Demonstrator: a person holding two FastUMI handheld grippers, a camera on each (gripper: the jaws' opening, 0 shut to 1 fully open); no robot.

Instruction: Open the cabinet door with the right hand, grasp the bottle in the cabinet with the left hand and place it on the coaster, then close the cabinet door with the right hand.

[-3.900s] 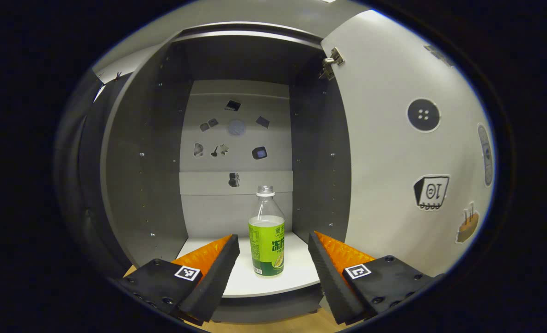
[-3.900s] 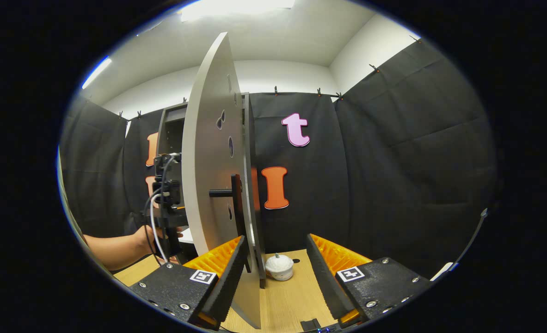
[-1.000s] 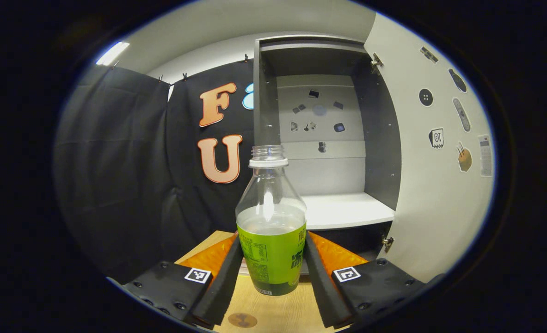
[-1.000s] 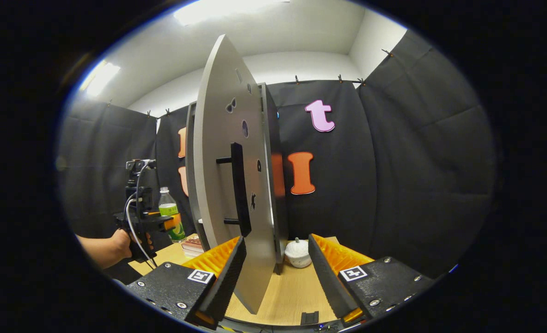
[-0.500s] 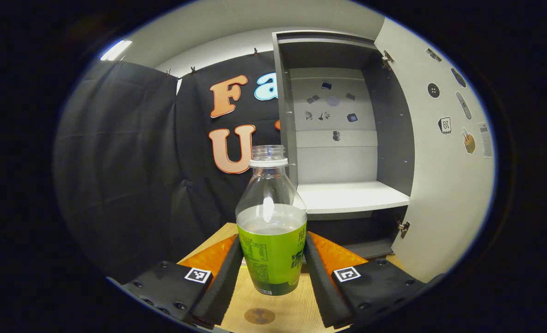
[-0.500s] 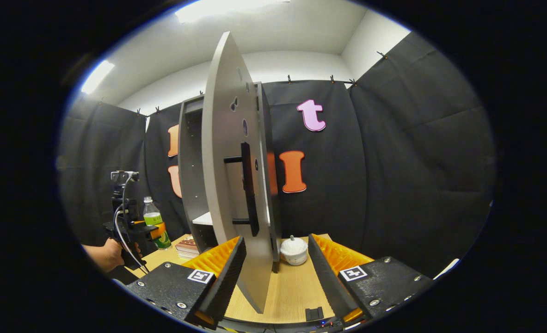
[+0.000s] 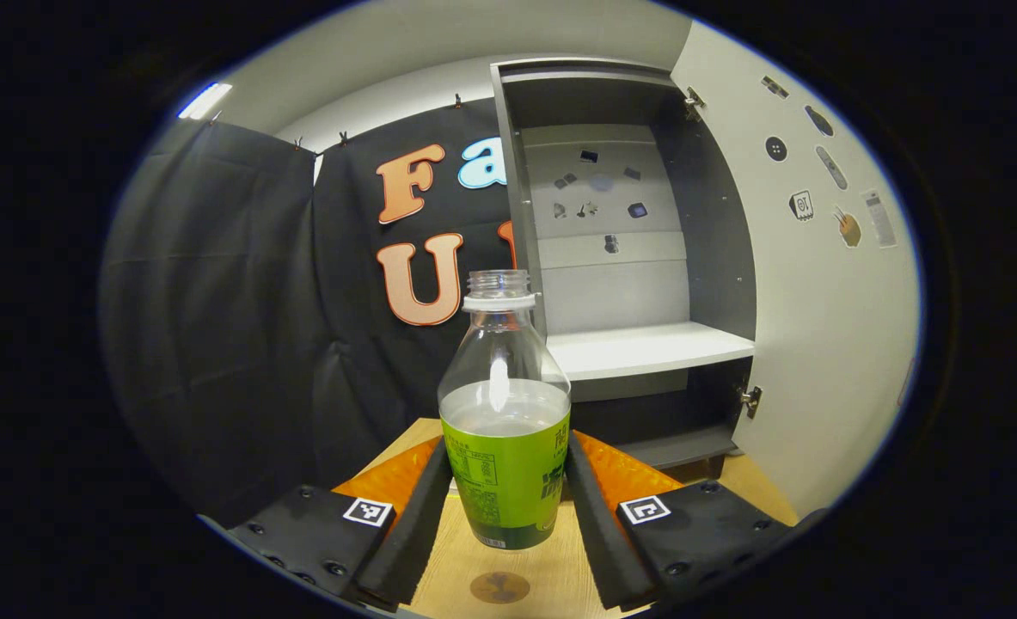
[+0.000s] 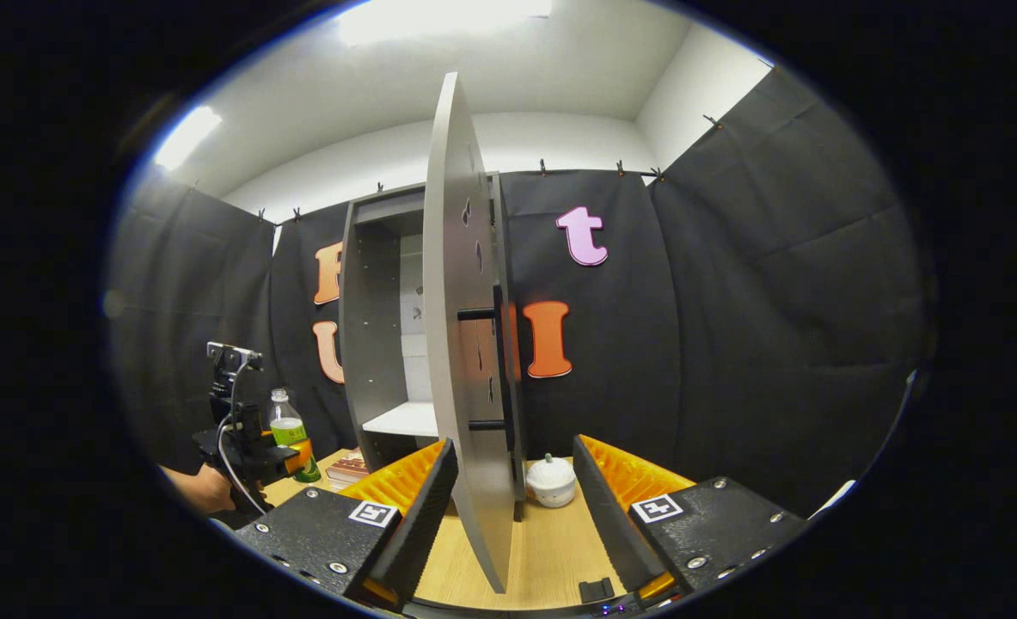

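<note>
Black cloth is hanging all round the booth and a wooden table point(image 7: 542, 576) is sitting under everything. My left claw point(image 7: 505, 494) is squeezing the bottle point(image 7: 505, 421) from both sides, fingers point(image 7: 413, 516) pressing right on the green label, so it's gripping it properly. Bottle's staying upright with no cap on, clear liquid sitting about level with the top of the label, and its base is hovering above the tabletop. Just below it, a small round brown coaster point(image 7: 499, 588) is lying flat on the wood, not touching the bottle as far as I can tell.

Further out, the grey cabinet point(image 7: 611, 258) is standing open with its white shelf point(image 7: 646, 348) showing, and the cabinet door point(image 7: 826, 327) is swinging off to the right with stickers on its inner face.

My right claw point(image 8: 512, 503) is sitting wide open, and the door's edge point(image 8: 465, 344) is running up between its fingers point(image 8: 418, 507), though I can't tell if either finger is touching it. The black handle point(image 8: 498, 370) is sticking off the door higher up. A little white lidded pot point(image 8: 551, 480) is sitting on the table behind. Off to the left in the right gripper view I'm seeing my hand point(image 8: 207, 490) holding the left claw point(image 8: 289, 460) with the bottle point(image 8: 289, 430), and some books point(image 8: 349, 468) lying near the cabinet base
</note>
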